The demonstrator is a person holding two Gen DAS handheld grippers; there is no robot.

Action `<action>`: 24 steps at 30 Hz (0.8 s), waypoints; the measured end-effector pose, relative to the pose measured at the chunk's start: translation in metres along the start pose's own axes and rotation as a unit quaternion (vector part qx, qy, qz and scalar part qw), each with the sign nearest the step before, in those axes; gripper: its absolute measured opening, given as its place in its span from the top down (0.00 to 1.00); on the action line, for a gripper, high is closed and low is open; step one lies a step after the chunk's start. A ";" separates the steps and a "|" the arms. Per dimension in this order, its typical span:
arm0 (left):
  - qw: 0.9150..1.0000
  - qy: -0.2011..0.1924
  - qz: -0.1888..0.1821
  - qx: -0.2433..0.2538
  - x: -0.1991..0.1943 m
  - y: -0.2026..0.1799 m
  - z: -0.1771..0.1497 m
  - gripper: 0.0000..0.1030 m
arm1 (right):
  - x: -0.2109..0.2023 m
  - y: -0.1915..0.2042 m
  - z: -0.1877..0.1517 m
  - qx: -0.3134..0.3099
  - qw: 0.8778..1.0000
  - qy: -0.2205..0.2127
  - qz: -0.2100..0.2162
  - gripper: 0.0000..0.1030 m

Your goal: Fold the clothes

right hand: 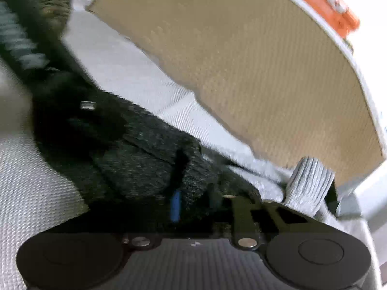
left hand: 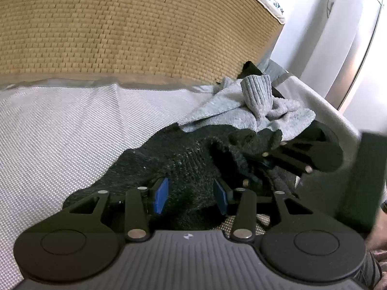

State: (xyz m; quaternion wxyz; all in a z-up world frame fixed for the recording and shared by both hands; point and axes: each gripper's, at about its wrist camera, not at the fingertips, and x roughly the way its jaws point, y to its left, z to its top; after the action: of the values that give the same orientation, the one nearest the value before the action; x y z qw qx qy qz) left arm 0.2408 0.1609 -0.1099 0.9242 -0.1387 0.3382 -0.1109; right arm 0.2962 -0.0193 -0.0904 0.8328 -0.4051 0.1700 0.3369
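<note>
White woven bedding runs under everything, with a tan rattan mat (left hand: 135, 24) propped behind it. My left tool (left hand: 191, 195) sits low over the near end of the dark knit garment (left hand: 169, 159); its blue pads (left hand: 161, 194) stand partly spread with the cloth bunched between them, and I cannot tell whether they truly press it. My right tool (right hand: 191, 203) is pressed nearly together and seems to be pinching a fold of that same dark knit, though this view is blurred and only one blue pad (right hand: 175, 205) shows. In the left view it reaches in from the right, at the garment's far end.

The dark knit lies across the bed (left hand: 48, 125), rumpled, its far end touching a pale grey knit piece (left hand: 232, 113) with a ribbed cuff (left hand: 258, 94) standing up on top.

I judge this a light, limp, fuzzy fabric: it will sag and stretch, not slip, and nothing can break. Holding it at two well-separated edge points would let it hang flat. A pinch in the middle would only gather it. The grey piece may drag along where they touch.
</note>
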 end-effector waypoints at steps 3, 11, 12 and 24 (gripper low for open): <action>1.000 -0.005 0.003 -0.005 -0.001 0.004 0.001 0.55 | 0.004 -0.020 0.015 0.035 0.999 -0.007 0.002 0.89; 1.000 -0.012 0.005 -0.013 -0.002 0.009 0.000 0.54 | 0.021 -0.073 0.067 0.012 0.997 -0.052 -0.057 0.89; 1.000 -0.012 0.005 -0.013 -0.001 0.009 -0.001 0.54 | 0.024 -0.078 0.071 0.009 0.996 -0.054 -0.064 0.89; 1.000 -0.008 0.008 -0.020 0.005 0.016 -0.009 0.54 | 0.059 -0.126 0.121 -0.004 0.989 -0.050 -0.136 0.90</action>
State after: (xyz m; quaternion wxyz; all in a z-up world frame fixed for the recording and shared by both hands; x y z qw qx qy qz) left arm 0.2404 0.1730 -0.1248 0.9247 -0.1551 0.3341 -0.0959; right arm 0.4276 0.0449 0.0213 0.8766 -0.4104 0.0707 0.2410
